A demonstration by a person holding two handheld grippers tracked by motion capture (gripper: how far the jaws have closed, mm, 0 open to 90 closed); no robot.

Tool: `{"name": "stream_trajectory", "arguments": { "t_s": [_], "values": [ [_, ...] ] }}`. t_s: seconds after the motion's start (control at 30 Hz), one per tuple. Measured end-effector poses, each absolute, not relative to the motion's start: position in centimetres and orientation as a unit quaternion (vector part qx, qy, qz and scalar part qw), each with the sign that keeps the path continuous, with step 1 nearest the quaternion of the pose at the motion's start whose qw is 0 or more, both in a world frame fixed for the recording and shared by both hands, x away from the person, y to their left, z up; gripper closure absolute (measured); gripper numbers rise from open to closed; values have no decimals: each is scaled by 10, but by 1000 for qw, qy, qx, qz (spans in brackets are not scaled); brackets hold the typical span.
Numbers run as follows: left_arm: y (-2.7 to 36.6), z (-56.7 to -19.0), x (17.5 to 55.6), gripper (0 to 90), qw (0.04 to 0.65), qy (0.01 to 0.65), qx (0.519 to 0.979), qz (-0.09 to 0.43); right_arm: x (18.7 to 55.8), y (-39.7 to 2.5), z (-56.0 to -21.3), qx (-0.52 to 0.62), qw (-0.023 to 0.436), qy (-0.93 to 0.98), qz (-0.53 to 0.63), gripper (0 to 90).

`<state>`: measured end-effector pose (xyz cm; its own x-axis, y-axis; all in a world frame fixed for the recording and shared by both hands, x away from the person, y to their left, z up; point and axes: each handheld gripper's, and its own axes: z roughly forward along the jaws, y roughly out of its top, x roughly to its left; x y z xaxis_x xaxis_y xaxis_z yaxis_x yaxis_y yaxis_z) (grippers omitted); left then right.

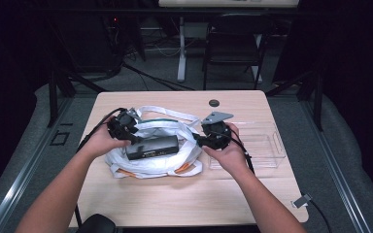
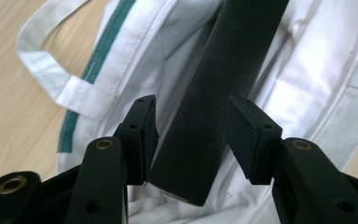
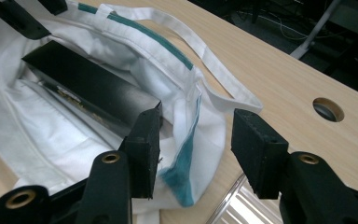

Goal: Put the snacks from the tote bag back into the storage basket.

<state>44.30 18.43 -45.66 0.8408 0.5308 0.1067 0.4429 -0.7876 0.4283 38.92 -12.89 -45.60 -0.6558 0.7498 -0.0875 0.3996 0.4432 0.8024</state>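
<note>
Two grippers, left gripper (image 2: 191, 140) jaws apart astride black box (image 1: 151, 146), right gripper (image 3: 196, 149) apart, wooden table (image 1: 184, 194), dark room.

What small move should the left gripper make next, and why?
Probably close the left gripper: its jaws stand open on both sides of the black box, which lies on the white bag and is not gripped yet.

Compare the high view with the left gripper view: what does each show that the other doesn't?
High view alone: both hands, the right gripper, the clear tray at the table's right side, a chair beyond.

Left gripper view alone: the left gripper with open jaws either side of the black box's end, a gap on each side.

Both: the white bag with green trim, the box lying on it.
</note>
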Motion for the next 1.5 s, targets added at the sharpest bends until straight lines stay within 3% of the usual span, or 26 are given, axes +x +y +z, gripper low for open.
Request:
{"name": "stream_trajectory", "arguments": {
  "t_s": [0.5, 0.9, 1.5],
  "values": [
    [169, -463, 442, 434, 188, 214, 951, 124, 364, -143, -448, 353, 232, 818, 390, 495],
    [169, -474, 446, 350, 168, 214, 958, 95, 362, -145, -452, 354, 228, 812, 405, 465],
    [161, -495, 453, 340, 134, 200, 968, 73, 363, -147, -458, 357, 225, 813, 400, 463]
  ]
}}
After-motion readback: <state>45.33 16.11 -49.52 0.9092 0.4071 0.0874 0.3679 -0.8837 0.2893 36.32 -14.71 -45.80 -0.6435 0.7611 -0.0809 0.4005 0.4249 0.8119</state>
